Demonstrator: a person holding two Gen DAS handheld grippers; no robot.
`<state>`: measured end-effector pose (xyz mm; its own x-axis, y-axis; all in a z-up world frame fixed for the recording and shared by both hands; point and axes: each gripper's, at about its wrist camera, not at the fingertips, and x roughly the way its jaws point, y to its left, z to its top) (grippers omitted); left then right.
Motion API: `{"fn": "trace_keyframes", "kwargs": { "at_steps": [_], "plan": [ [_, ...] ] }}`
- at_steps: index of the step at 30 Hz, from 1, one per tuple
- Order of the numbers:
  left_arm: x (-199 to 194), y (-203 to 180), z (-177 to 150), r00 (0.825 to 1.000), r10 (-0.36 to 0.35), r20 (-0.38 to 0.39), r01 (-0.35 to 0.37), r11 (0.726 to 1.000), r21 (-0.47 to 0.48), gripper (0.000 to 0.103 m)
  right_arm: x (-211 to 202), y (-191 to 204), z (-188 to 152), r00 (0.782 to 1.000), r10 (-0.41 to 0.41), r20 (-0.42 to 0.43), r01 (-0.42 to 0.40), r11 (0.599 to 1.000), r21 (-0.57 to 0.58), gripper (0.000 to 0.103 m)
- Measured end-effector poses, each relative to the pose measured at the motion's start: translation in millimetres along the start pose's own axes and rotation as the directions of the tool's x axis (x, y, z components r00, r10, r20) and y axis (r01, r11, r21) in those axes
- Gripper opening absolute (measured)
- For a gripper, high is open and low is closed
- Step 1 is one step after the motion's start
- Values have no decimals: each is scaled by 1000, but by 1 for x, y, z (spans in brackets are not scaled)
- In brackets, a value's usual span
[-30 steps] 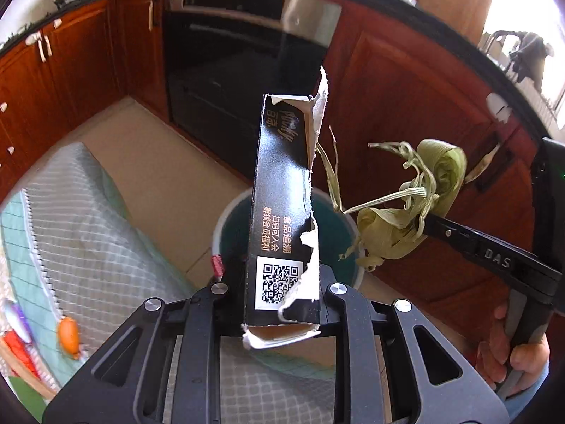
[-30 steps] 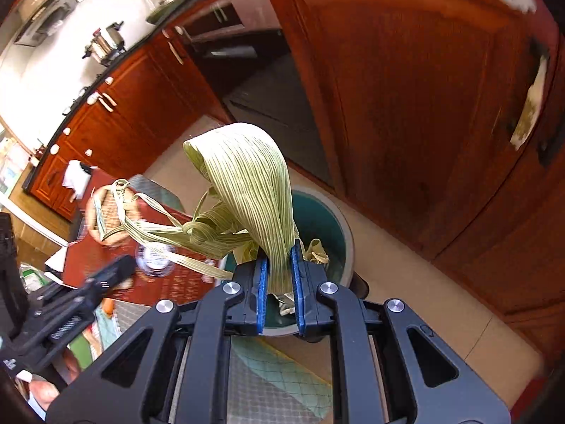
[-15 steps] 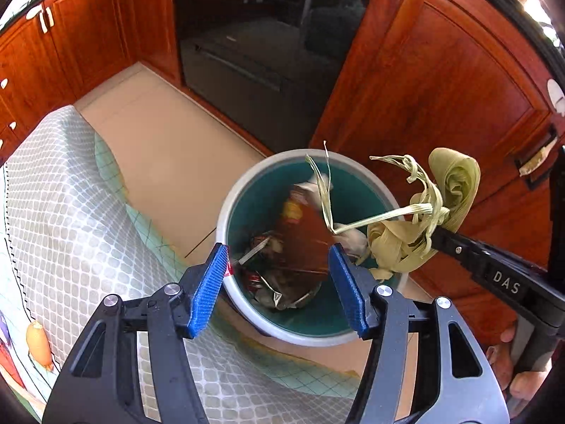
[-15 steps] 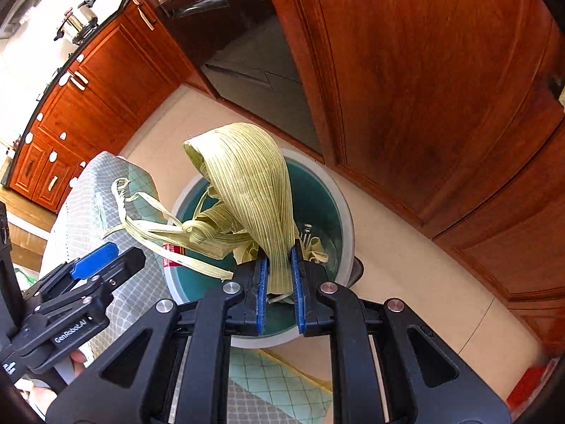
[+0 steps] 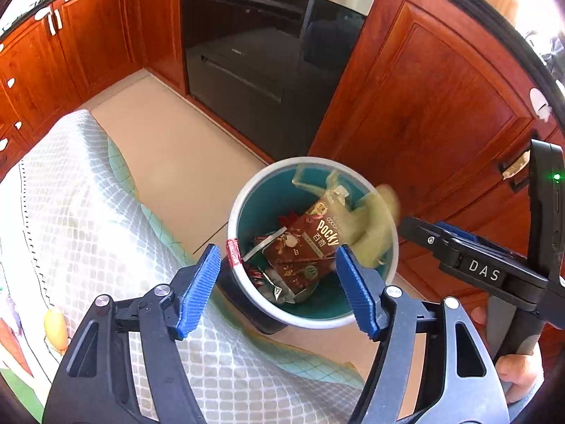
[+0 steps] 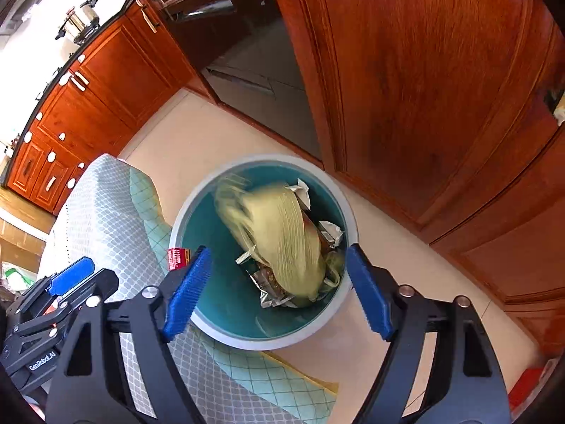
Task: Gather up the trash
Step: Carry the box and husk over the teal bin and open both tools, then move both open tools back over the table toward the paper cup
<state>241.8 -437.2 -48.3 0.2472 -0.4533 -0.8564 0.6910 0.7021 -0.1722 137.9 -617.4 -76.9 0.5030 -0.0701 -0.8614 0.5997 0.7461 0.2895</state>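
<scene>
A teal bin stood on beige kitchen floor beside wooden cabinets. Both the left gripper and right gripper gaped, released. The blurred leaf husk lay lengthwise toward the bin's far rim.

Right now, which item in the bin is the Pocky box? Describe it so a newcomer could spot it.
Find the round bin with the teal inside, on the floor beside the wooden cabinet. The Pocky box lies flat among the trash, partly under pale green leaves. It is the only brown carton, with "Pocky" in white letters; its neighbours are silvery wrappers.
</scene>
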Motion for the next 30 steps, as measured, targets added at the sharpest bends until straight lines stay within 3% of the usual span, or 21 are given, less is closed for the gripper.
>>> {"fn": "trace_keyframes", "kwargs": {
  "at_steps": [7, 15, 21, 30],
  "plan": [
    [-22, 8, -6, 1000, -3, 8, 3, 1000, -15, 71, -15, 15, -4, 1000, -3, -1, 3, 1000, -15, 85],
    [-63, 29, -33, 1000, 26, 13, -26, 999, -45, 71, -40, 51, -25, 999, 38, -4, -39, 995, -88, 85],
    [-97, 64, -57, 997, 79, 24, -76, 993, -91, 72, -56, 91, -39, 997, 77, -2, -77, 985, -155, 86],
    [-153, 133, -106, 985, 174, 8, -170, 970, -176, 84, -72, 157, -67, 992, 125, -30, -129, 959, -254, 86]
  ]
}}
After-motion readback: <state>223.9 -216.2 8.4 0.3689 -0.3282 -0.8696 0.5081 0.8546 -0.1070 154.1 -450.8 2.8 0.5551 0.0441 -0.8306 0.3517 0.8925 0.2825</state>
